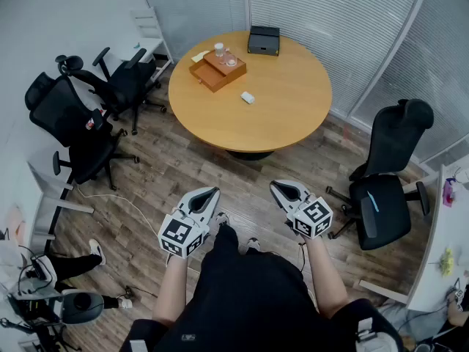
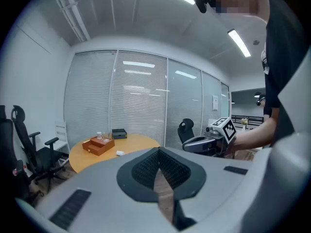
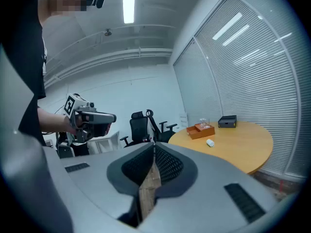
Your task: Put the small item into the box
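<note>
Overhead view, two low views, shared table [image 1: 286,101]

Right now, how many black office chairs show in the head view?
3. One black office chair stands left of the round table, a second just beyond it, a third right of the table. Others may lie out of frame.

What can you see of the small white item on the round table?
The small white item is a short, rounded oblong, too small to tell its material. It lies flat on the bare top of the round wooden table, near the middle, apart from the brown box. Only the tabletop touches it.
</note>
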Demonstrator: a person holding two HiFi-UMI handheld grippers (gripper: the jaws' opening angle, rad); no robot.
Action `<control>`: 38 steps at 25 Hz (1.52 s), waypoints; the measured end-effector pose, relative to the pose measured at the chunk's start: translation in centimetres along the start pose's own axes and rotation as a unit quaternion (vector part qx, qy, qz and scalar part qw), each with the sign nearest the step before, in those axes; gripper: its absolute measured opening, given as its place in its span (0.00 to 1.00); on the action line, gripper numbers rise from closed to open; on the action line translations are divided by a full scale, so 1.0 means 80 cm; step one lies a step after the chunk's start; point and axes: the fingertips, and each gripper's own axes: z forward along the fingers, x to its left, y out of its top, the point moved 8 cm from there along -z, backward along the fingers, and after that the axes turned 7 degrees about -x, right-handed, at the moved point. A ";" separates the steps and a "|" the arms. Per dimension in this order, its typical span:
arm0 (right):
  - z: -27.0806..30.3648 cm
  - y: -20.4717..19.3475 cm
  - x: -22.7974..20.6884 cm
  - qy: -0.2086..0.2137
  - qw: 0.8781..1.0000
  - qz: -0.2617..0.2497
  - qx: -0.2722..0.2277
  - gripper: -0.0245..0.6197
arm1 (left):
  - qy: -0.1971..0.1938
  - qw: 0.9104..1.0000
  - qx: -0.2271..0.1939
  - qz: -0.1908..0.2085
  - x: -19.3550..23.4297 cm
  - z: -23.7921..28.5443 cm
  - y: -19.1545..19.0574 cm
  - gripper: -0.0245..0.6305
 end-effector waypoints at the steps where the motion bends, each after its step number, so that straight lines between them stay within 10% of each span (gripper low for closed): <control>1: 0.001 0.000 0.002 -0.001 1.000 0.001 0.000 0.05 | 0.001 1.000 -0.001 -0.004 0.002 -0.002 -0.001 0.05; 38: 0.056 -0.025 -0.016 0.004 0.999 0.028 0.031 0.05 | 0.018 0.998 0.020 -0.050 0.072 0.003 -0.037 0.05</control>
